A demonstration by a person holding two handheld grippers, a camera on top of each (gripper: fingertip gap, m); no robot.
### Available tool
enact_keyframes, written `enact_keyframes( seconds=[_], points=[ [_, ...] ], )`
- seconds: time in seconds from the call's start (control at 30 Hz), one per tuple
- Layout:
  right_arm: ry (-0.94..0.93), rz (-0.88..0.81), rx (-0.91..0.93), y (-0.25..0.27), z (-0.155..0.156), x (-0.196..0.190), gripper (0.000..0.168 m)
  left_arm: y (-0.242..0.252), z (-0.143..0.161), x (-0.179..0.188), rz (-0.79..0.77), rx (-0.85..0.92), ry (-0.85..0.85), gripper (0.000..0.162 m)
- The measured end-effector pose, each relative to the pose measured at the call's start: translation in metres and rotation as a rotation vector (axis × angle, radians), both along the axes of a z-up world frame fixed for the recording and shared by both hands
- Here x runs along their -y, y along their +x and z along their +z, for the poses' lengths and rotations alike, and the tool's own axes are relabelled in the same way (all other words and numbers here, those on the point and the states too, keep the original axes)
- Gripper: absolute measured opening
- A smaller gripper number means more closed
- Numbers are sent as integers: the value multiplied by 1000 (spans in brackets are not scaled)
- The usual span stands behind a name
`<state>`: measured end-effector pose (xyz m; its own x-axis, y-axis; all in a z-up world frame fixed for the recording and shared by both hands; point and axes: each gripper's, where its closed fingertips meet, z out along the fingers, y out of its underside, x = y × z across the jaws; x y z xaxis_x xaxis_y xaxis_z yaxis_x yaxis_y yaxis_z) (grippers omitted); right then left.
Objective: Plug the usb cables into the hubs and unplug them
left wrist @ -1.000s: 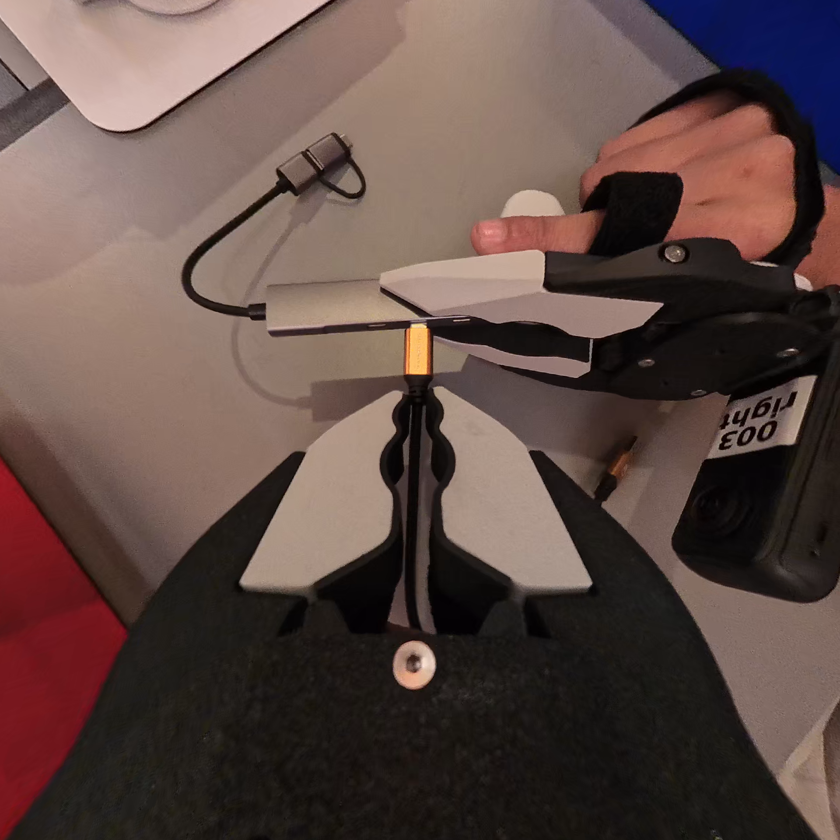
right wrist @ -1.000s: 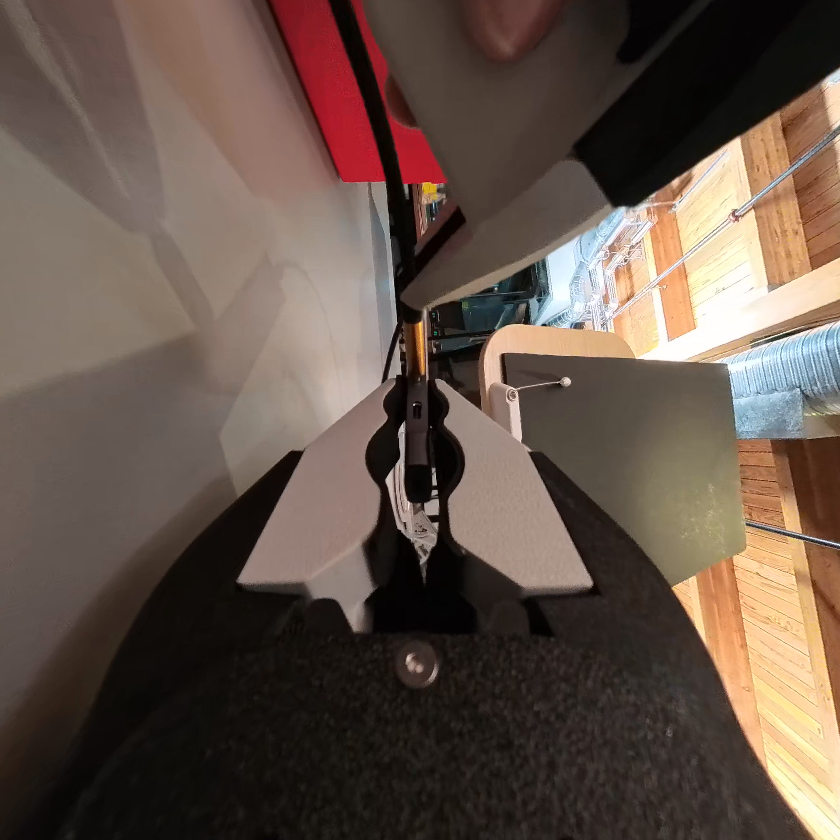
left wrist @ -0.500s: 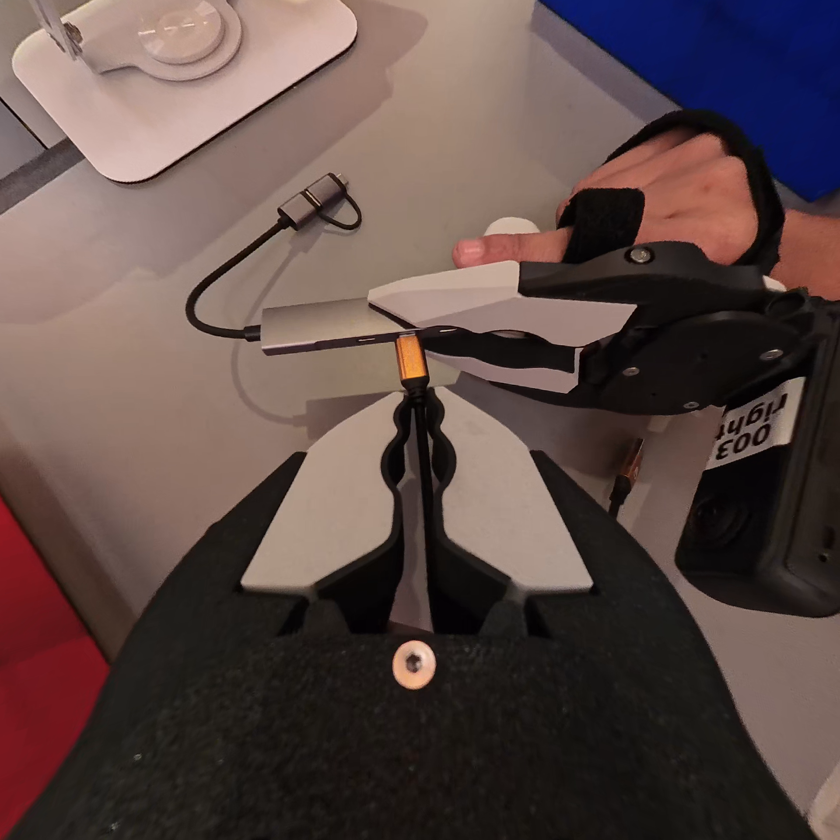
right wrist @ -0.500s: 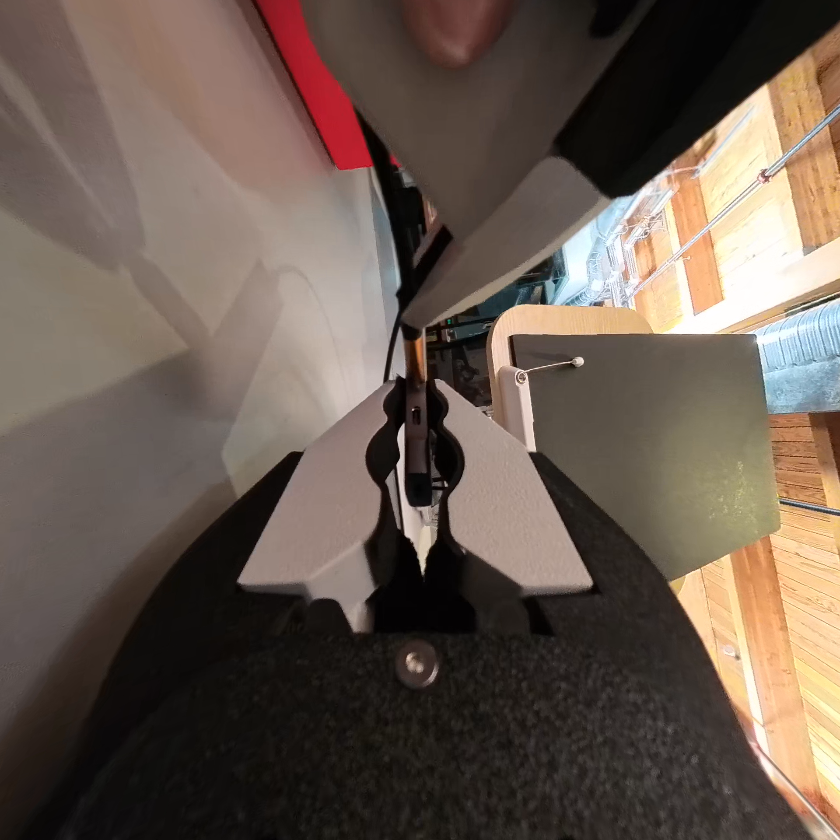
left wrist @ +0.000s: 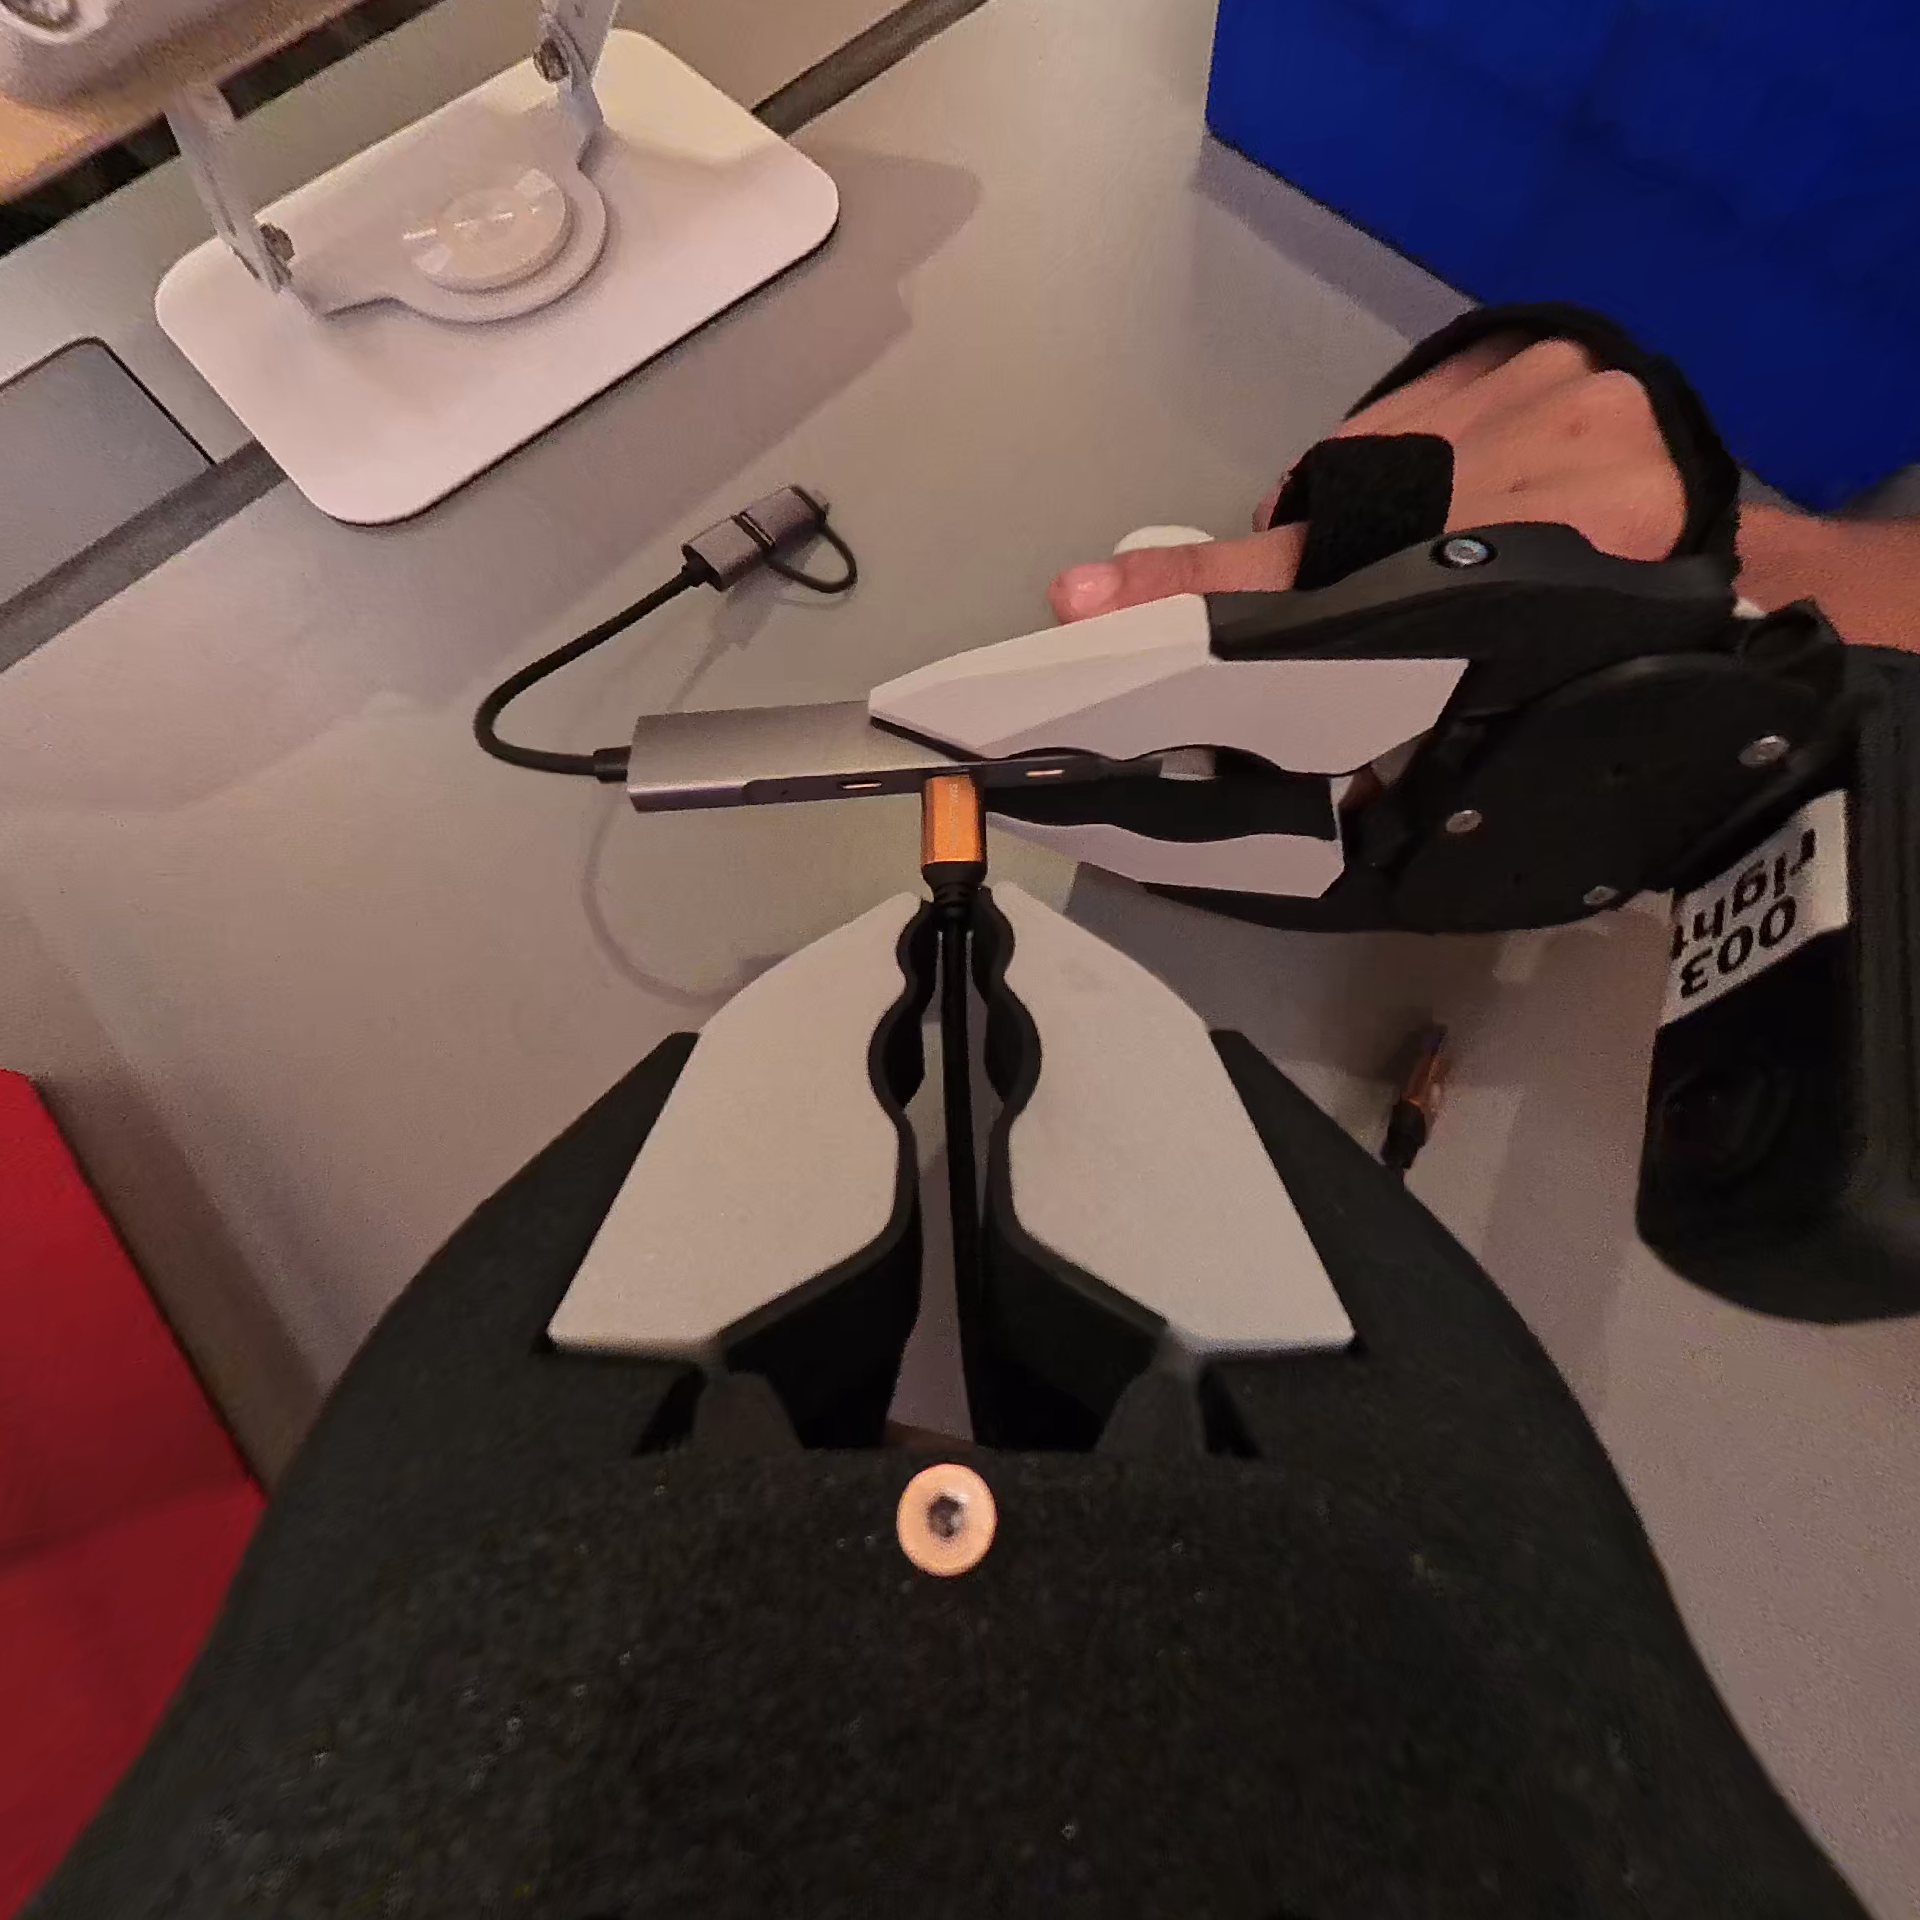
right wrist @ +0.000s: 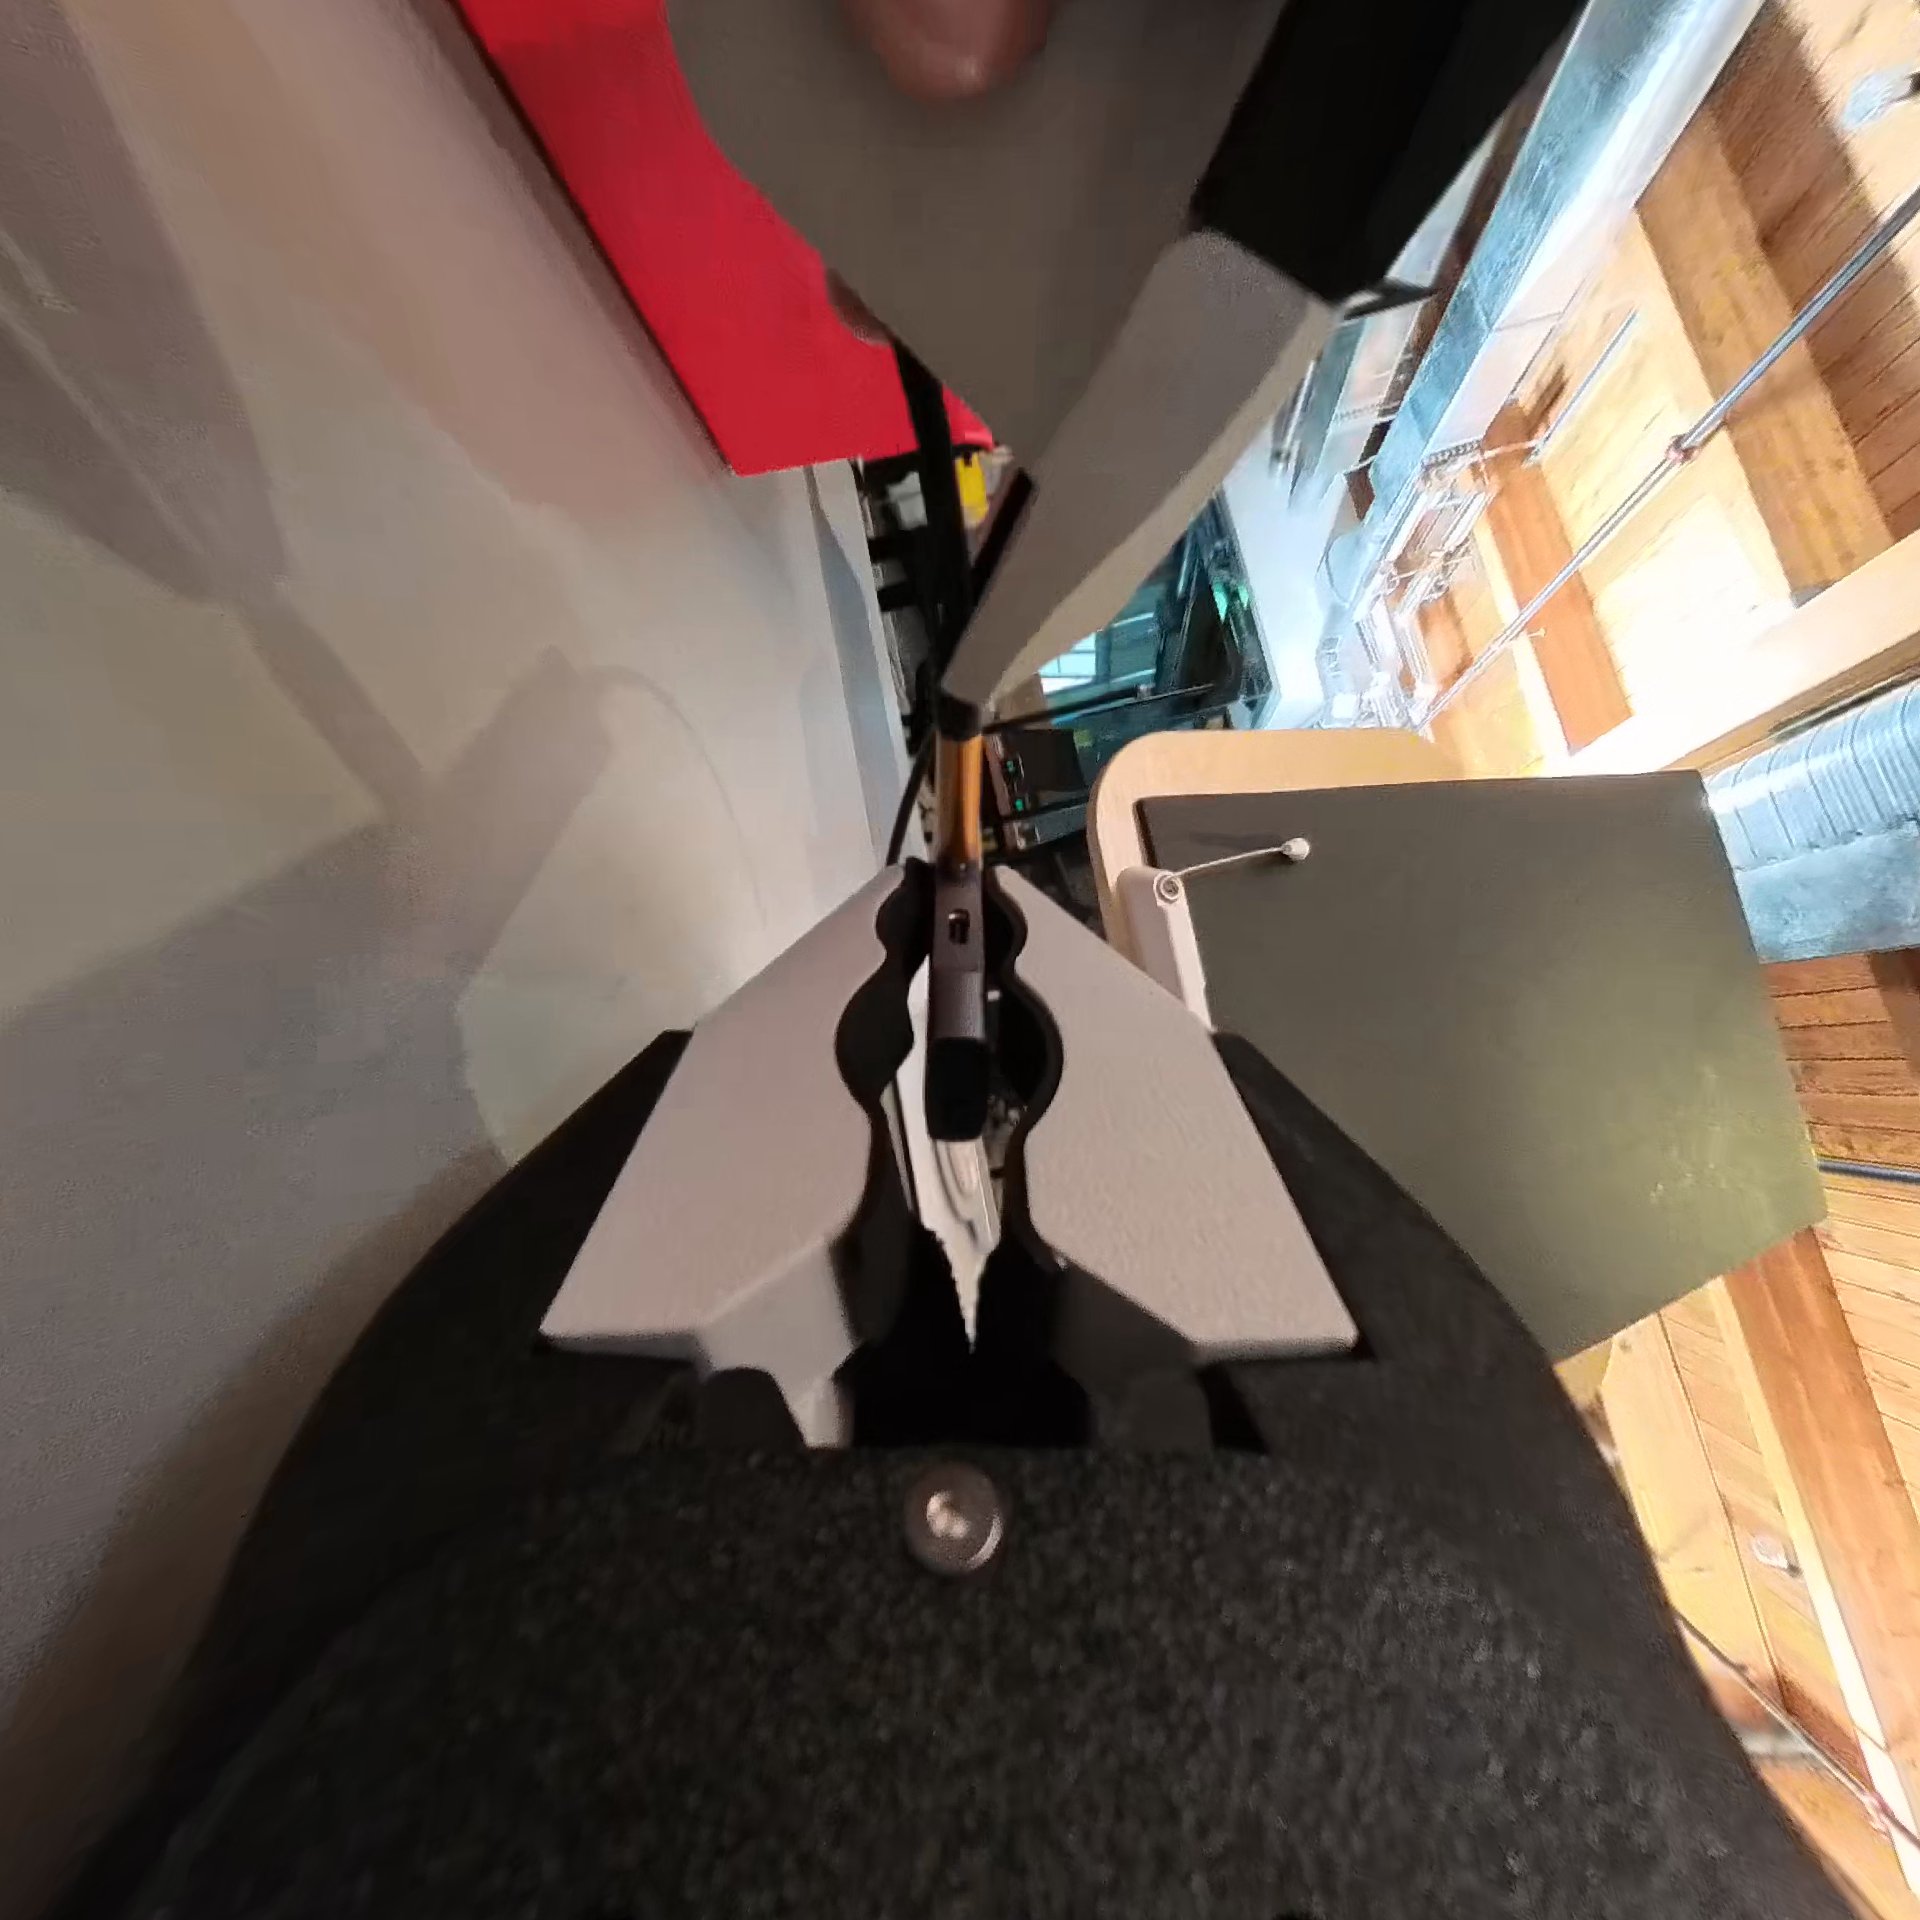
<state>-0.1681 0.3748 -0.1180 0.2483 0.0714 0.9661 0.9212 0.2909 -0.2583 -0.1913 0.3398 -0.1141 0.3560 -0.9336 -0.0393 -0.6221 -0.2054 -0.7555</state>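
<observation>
Pinching the black cable with the left gripper, jaws clamped shut right behind the orange plug. Squeezing the grey USB hub flat with the right gripper, jaws closed on the end away from the hub's own lead.

Keeping the plug's nose butted against the hub's long side at one of the slots, same contact as a second ago, so not visibly gaining any depth. Holding the hub up off the counter, judging by the shadow underneath. Seeing way more of the white stand base beyond the hub than a second ago, so probably tipping or pulling the left wrist view back a bit while keeping both grips locked. Leaving the lead and its double-headed connector lying on the counter beyond the hub.

Not managing to confirm the plug's metal tip actually sitting inside the slot, hidden by the hub's edge. Getting only a blurry, sideways look from the right wrist view, hub edge-on between the jaws. Spotting a second orange plug right of the hub, blurry and partly tucked behind the right gripper's body.
</observation>
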Motion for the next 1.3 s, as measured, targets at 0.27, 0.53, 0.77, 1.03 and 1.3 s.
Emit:
enact_keyframes(
  seconds=[0.27,0.53,0.77,1.03,1.3],
  points=[
    [61,106,31,-6,3,11,7,-11,2,9,-140,-34,-15,6],
    [59,69,12,-2,10,13,6,-8,5,13,-151,-3,3,6],
    [50,0,23,0,7,9,6,-7,-1,7,-122,-2,43,6],
    [35,33,32,-3,2,7,7,-11,2,4,-135,15,43,6],
    [108,152,49,-11,7,22,8,-21,3,16,-257,-39,30,6]
  ],
)
